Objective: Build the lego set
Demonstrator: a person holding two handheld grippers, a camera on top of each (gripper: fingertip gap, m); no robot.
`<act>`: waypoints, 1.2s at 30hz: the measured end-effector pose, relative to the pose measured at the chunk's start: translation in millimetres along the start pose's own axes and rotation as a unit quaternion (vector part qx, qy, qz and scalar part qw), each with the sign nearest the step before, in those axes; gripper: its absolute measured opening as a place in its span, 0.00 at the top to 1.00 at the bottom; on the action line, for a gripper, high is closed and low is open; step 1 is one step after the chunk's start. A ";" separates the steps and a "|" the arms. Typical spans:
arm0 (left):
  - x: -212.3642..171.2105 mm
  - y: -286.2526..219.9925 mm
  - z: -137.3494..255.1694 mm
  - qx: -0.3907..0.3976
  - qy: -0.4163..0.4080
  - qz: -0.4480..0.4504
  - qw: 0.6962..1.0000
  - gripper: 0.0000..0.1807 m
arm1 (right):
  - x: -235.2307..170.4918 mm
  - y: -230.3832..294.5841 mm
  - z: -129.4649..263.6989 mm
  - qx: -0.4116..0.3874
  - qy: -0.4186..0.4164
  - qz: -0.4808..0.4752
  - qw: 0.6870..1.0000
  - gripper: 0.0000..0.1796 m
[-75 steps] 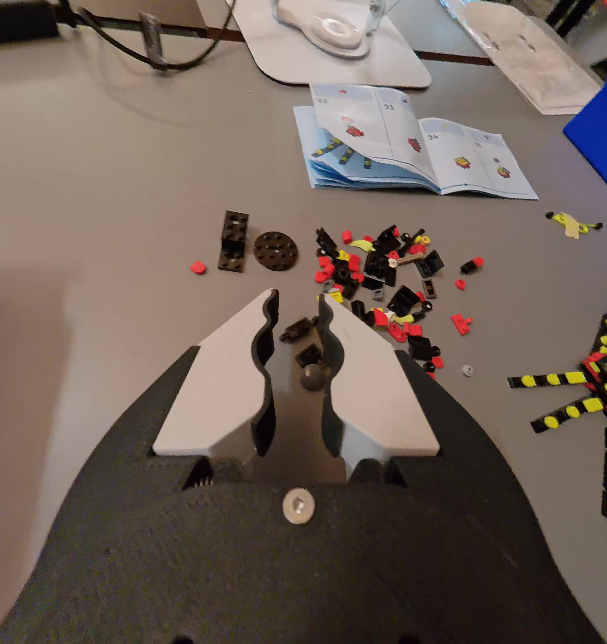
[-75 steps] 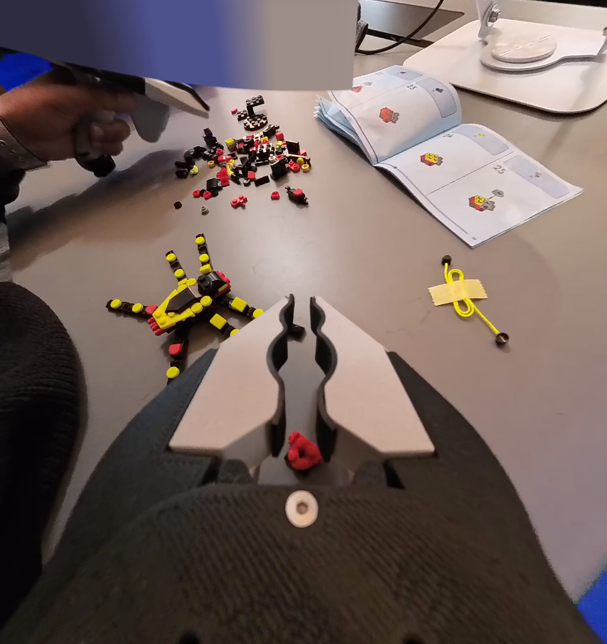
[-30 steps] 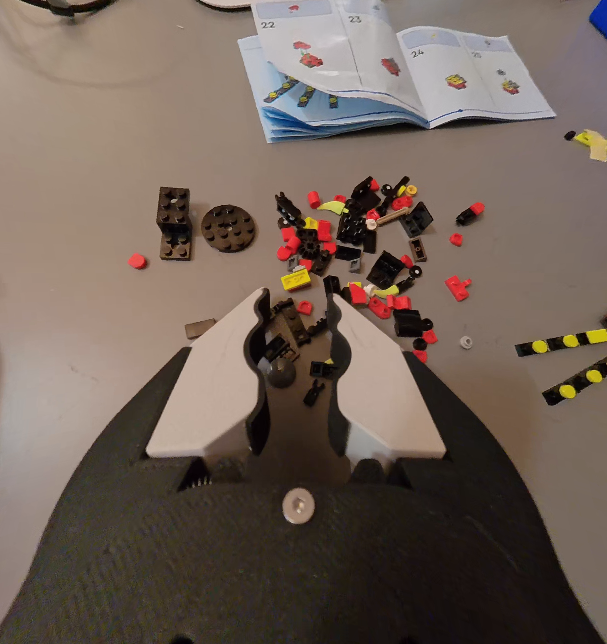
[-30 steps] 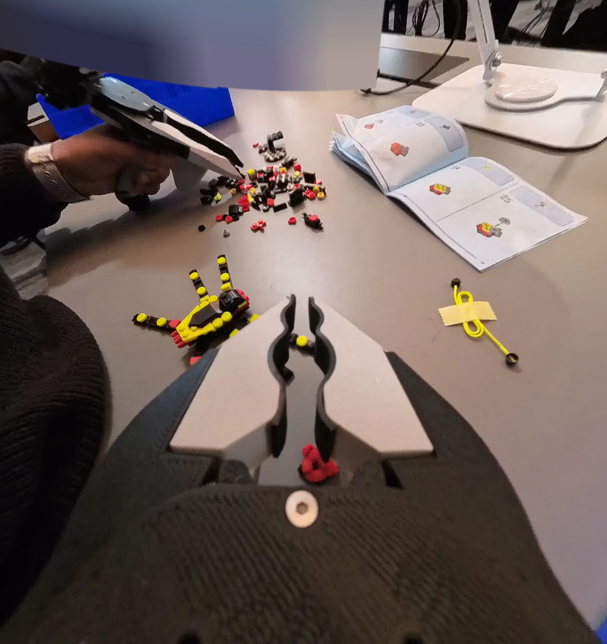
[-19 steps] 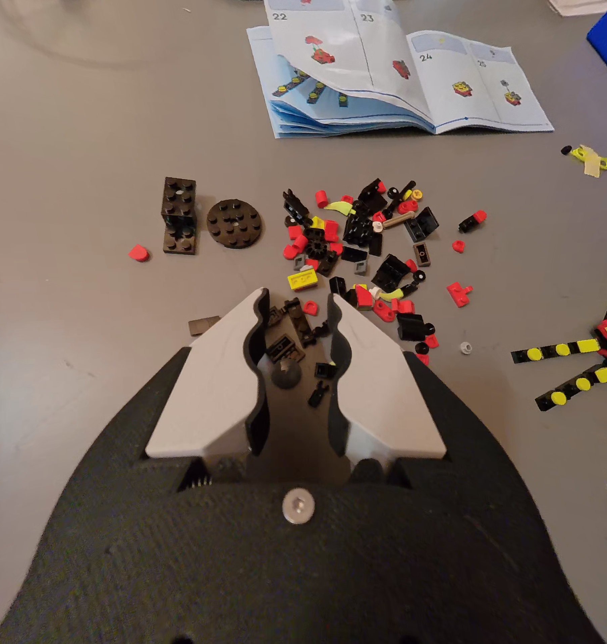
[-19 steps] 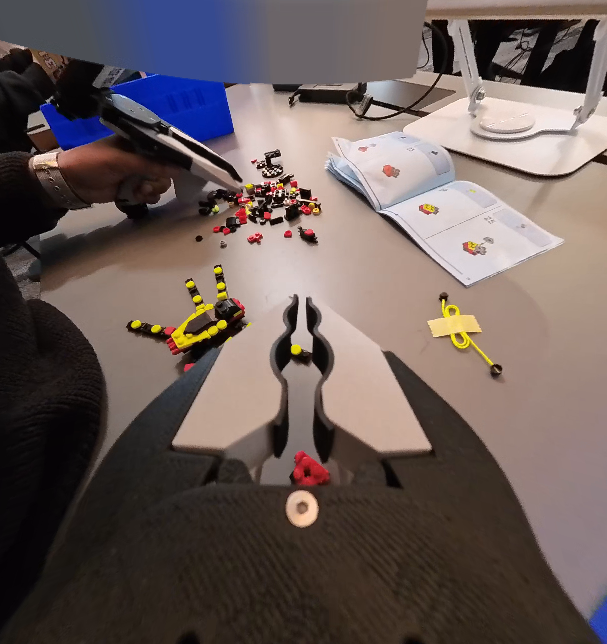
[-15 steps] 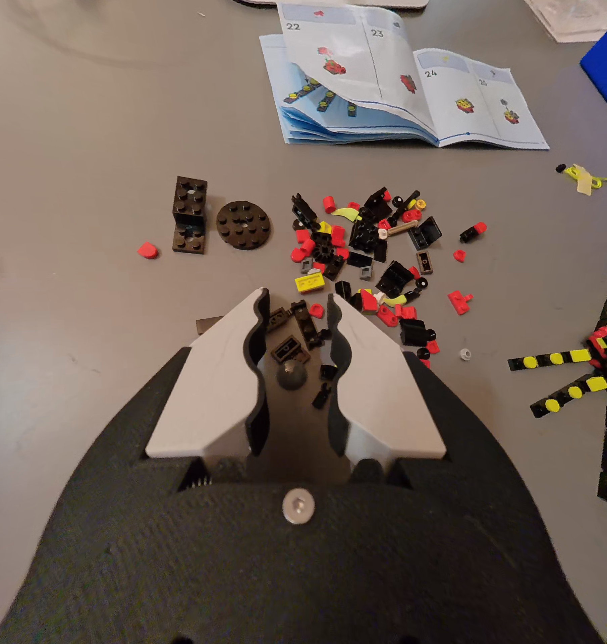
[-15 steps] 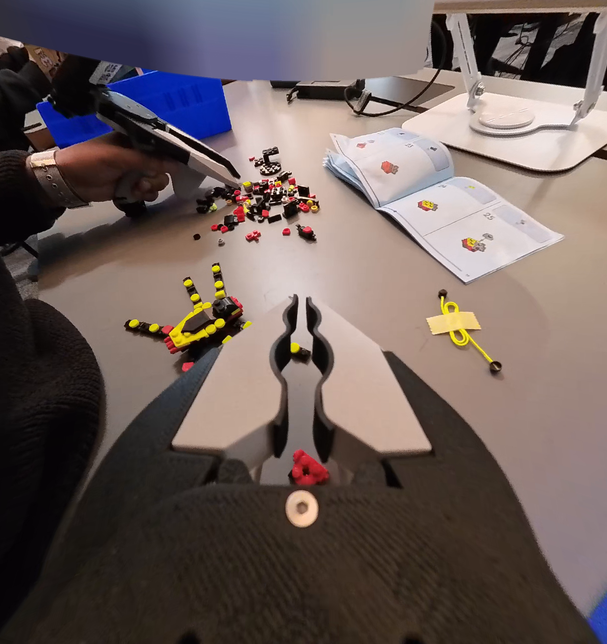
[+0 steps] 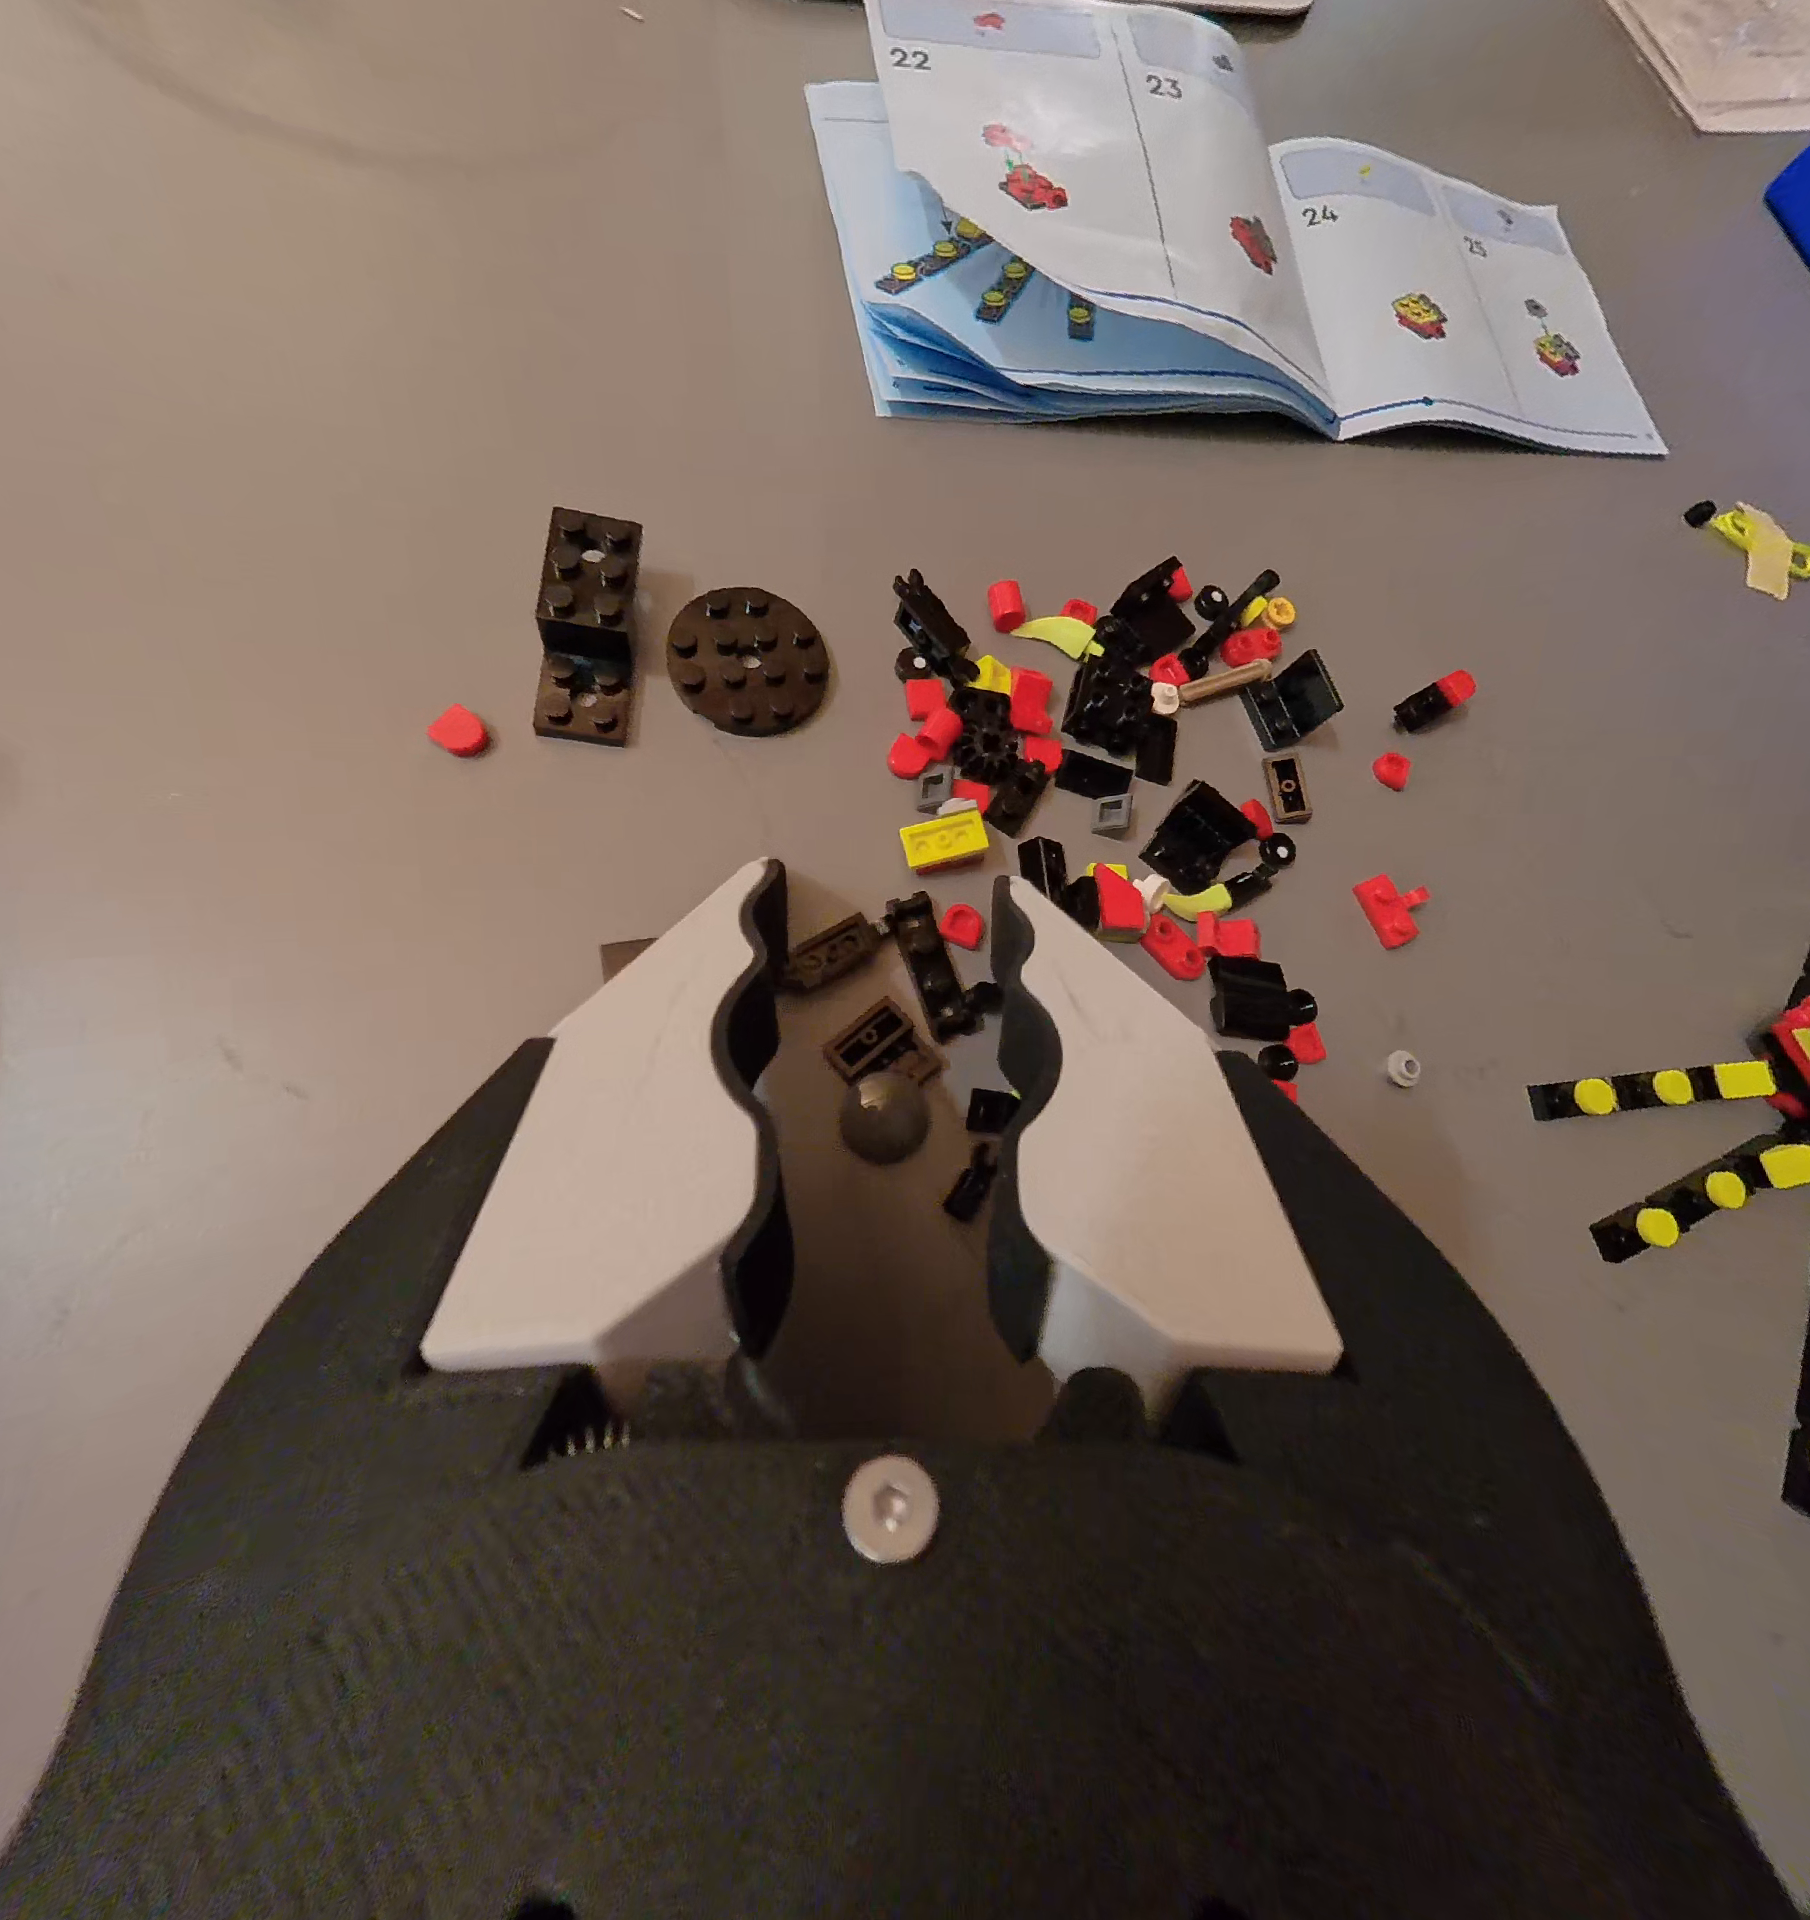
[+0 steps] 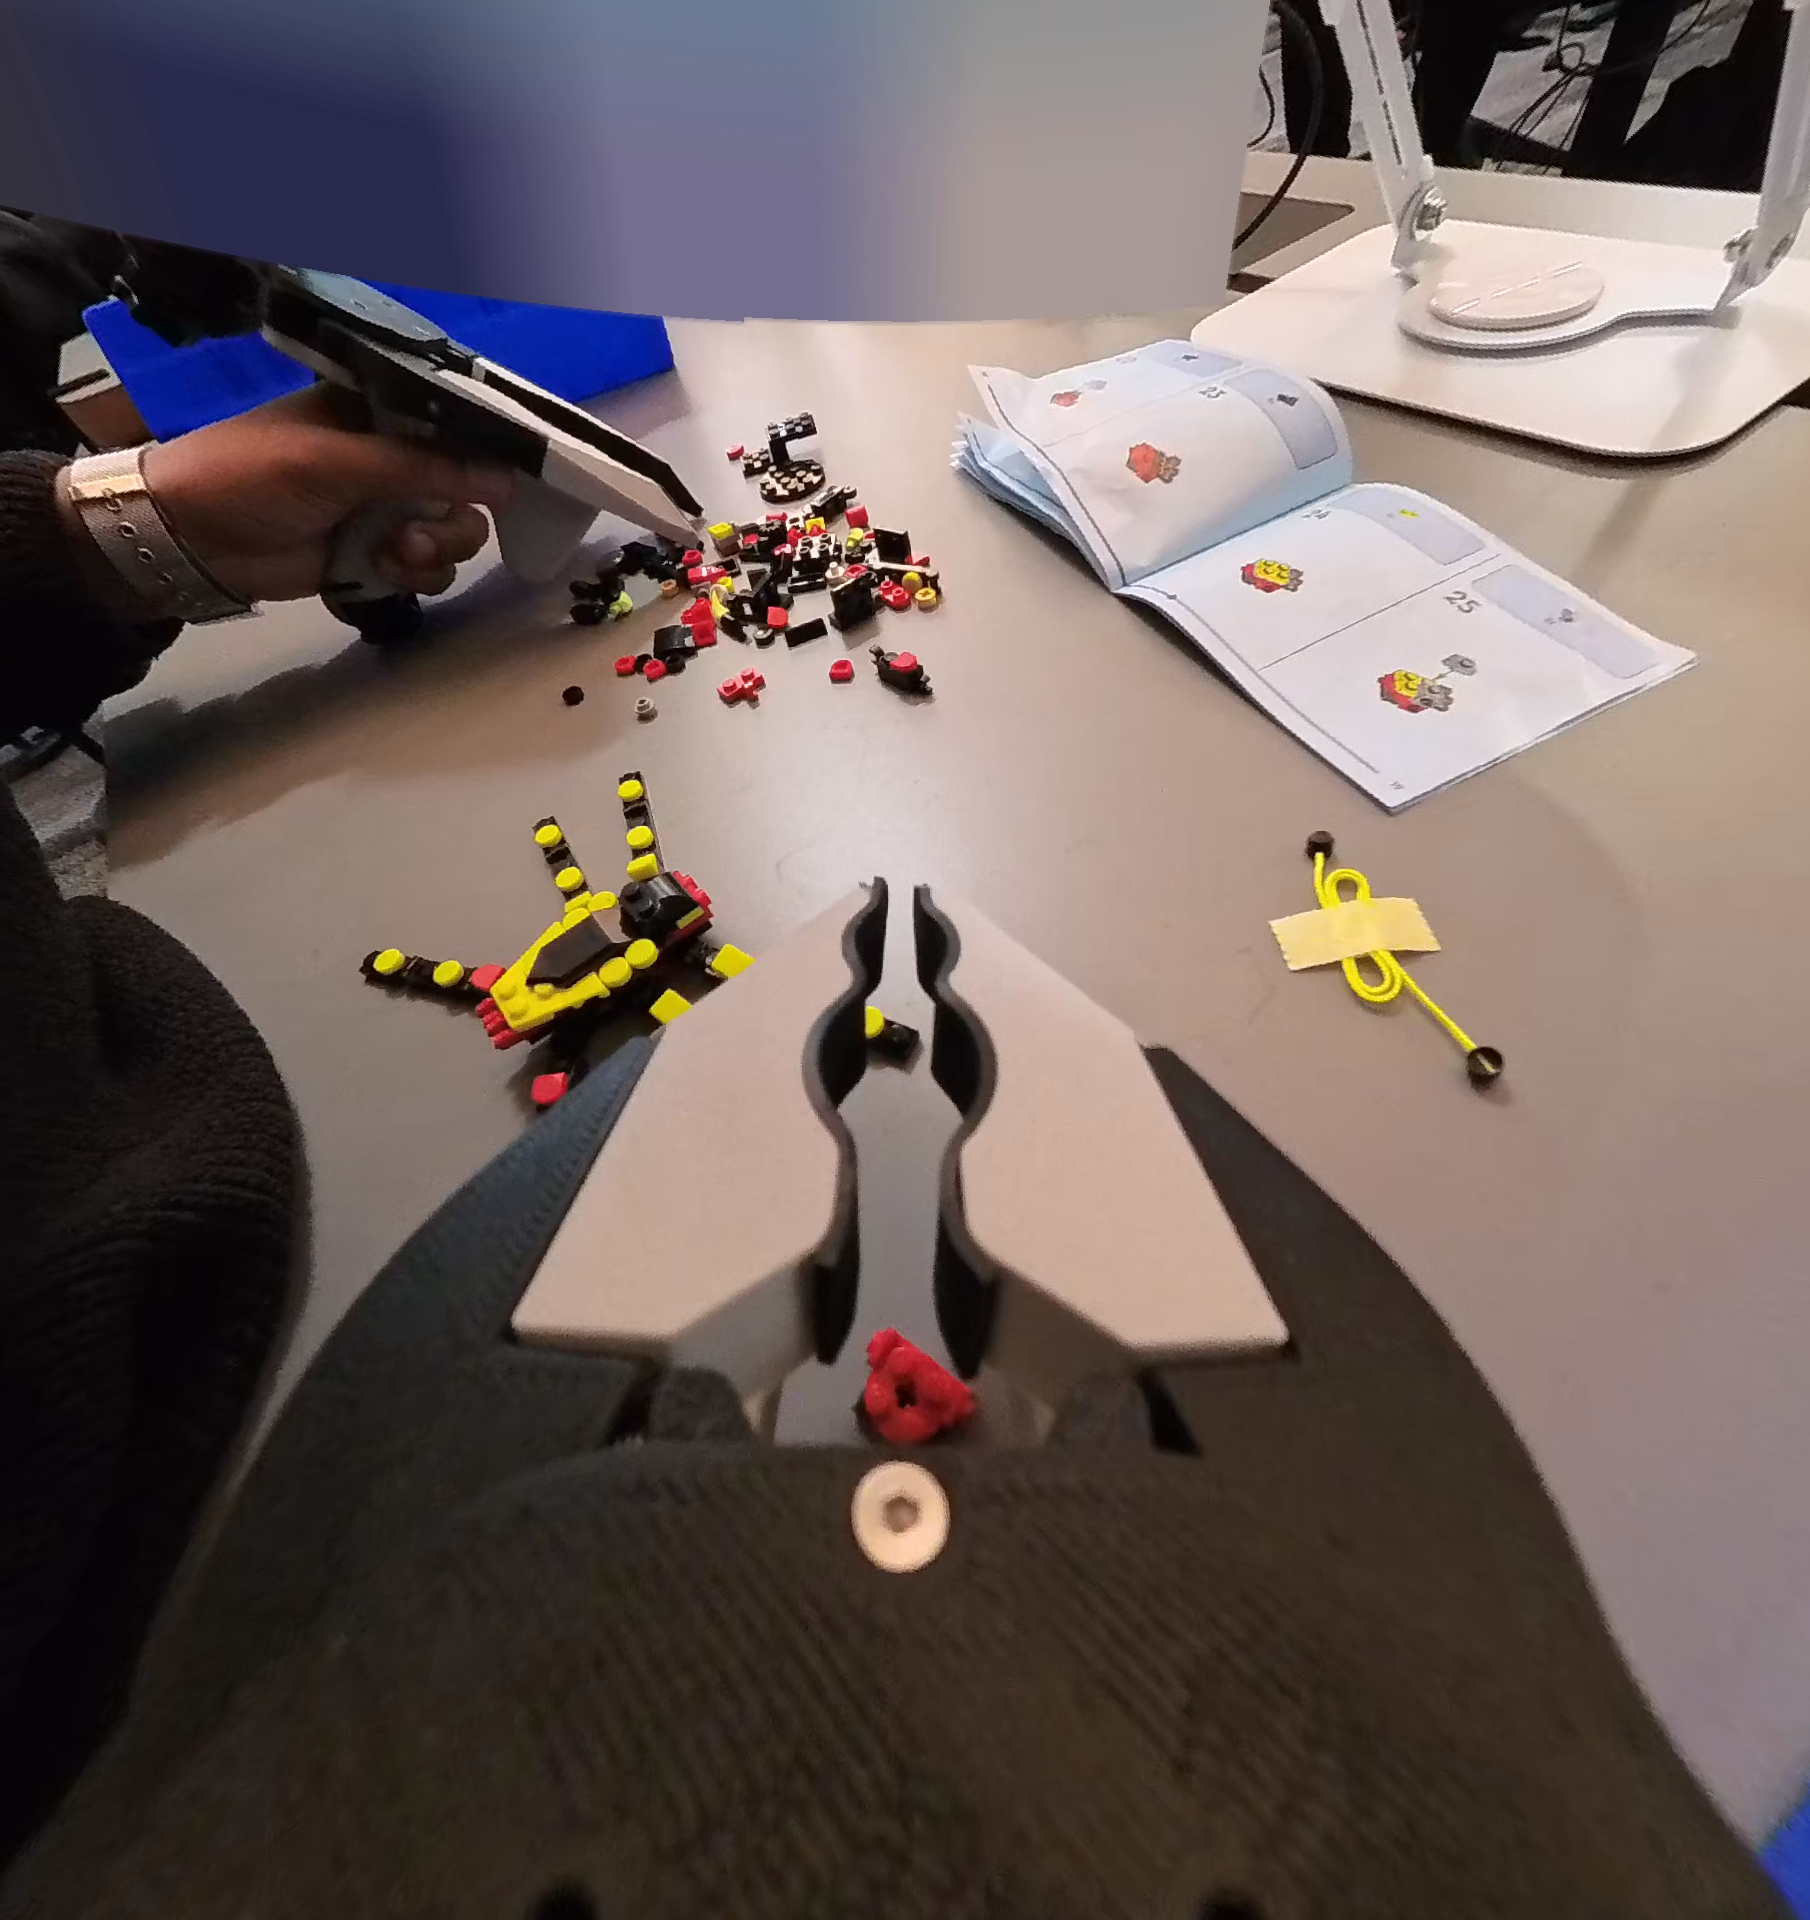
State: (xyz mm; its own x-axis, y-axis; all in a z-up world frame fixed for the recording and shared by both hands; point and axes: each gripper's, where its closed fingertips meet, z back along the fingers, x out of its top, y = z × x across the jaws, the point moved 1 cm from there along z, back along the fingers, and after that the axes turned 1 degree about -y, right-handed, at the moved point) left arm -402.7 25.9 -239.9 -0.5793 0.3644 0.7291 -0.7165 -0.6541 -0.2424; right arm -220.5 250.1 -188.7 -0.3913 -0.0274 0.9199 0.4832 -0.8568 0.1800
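Observation:
A pile of small red, black and yellow lego pieces [image 9: 1109, 748] lies mid-table. My left gripper [image 9: 885, 883] is open and low over the pile's near edge. Several small dark pieces and a grey dome piece [image 9: 883, 1127] lie between its fingers, none gripped. It also shows in the right wrist view [image 10: 688, 514], held in a hand, tips at the pile [image 10: 807, 582]. My right gripper [image 10: 898, 891] is nearly shut, with a small red piece [image 10: 906, 1392] lodged deep at the base of its jaws. A black-and-yellow legged model [image 10: 589, 956] lies just left of it, also seen in the left wrist view [image 9: 1794, 1091].
An open instruction booklet [image 9: 1244, 260] [image 10: 1296, 540] lies beyond the pile. A black bracket brick [image 9: 586, 623] and round black plate [image 9: 750, 660] sit left of the pile. A taped yellow string [image 10: 1353, 940] lies at the right. A white stand base [image 10: 1555, 343] and blue bin [image 10: 568, 353] stand at the back. Across from one pair of fingers to the other is roughly 30 centimetres.
My left gripper has moved forward over the pile's near edge and opened wider, then held nearly still. My right gripper has lifted and tilted a little, with the red piece still in it.

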 end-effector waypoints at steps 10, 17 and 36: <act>0.7 2.6 0.3 0.001 -0.003 0.011 1.000 0.77 | -2.2 -1.7 -1.0 -0.001 0.005 -0.007 1.000 0.99; 0.7 2.2 0.1 0.002 -0.002 0.009 1.000 0.77 | -2.7 -1.9 -1.1 -0.001 0.006 -0.008 1.000 0.98; 0.4 1.8 -0.4 0.004 0.000 0.004 1.000 0.76 | -4.3 -3.0 -1.9 -0.002 0.010 -0.013 1.000 0.98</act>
State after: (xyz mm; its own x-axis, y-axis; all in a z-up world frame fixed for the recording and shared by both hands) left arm -404.4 25.2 -240.4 -0.5854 0.3579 0.7275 -0.7082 -0.6626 -0.2438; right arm -221.7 251.8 -193.9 -0.4198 -0.0162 0.9075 0.4695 -0.8595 0.2019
